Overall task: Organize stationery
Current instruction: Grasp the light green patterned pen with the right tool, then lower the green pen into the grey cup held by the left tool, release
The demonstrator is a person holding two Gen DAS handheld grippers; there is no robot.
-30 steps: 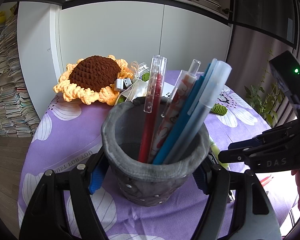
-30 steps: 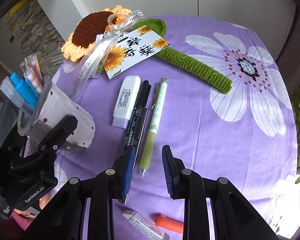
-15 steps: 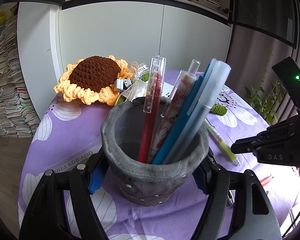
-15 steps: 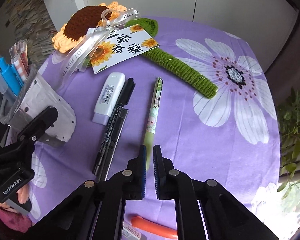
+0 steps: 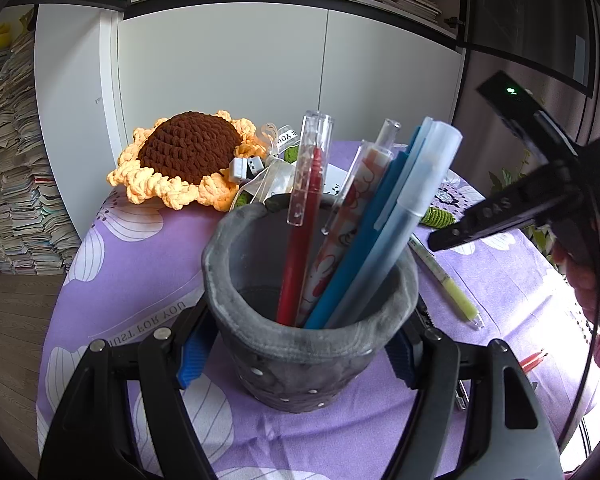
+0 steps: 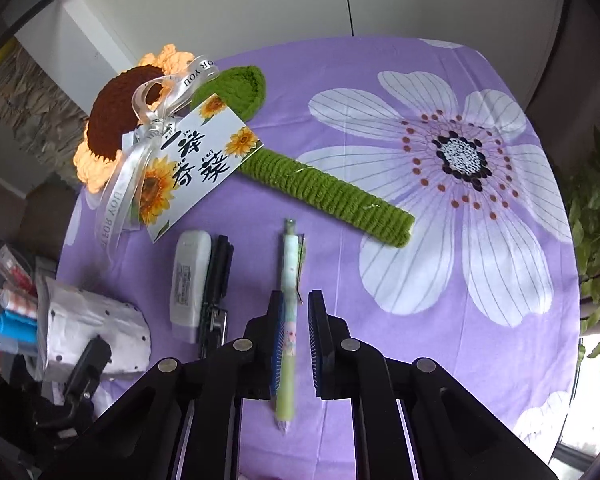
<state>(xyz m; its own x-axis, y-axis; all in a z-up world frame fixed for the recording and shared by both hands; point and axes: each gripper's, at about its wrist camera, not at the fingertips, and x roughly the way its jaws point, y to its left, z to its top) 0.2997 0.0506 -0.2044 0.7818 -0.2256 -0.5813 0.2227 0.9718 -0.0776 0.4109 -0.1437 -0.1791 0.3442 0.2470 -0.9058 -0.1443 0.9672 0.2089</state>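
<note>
**Beside the pen holder [image 5: 300, 376], jaws drawn in on a green pen [image 6: 290, 256]**

On either side of the pen holder, clamped tight with the left gripper [image 5: 296, 354]: blue pads pressed flat against the grey felt wall, jaws spread only as wide as the cup itself. Standing upright on the purple flowered tablecloth [image 5: 140, 264]. Inside, leaning toward the holder's right rim:
- a red pen [image 5: 296, 264] with a clear cap
- a red-and-white patterned pen [image 5: 336, 248]
- a blue pen [image 5: 360, 248]
- a frosted pale-blue pen [image 5: 416, 200]

Right of the pen holder, closed on the green pen with the right gripper [image 6: 296, 304]. Jaws narrowed to about the barrel's width, barrel running lengthwise between the blue pads, clip end pointing away from the camera. Seen from the left wrist, lying on the cloth just right of the holder. Cannot tell whether raised off the cloth at all.

Between the holder and the green pen, lying parallel and touching each other: a white correction tape [image 6: 190, 280] and a black marker [image 6: 218, 276].

Behind the holder, resting on the cloth: a crochet sunflower [image 5: 188, 156] with a ribboned gift card [image 6: 196, 164].
</note>
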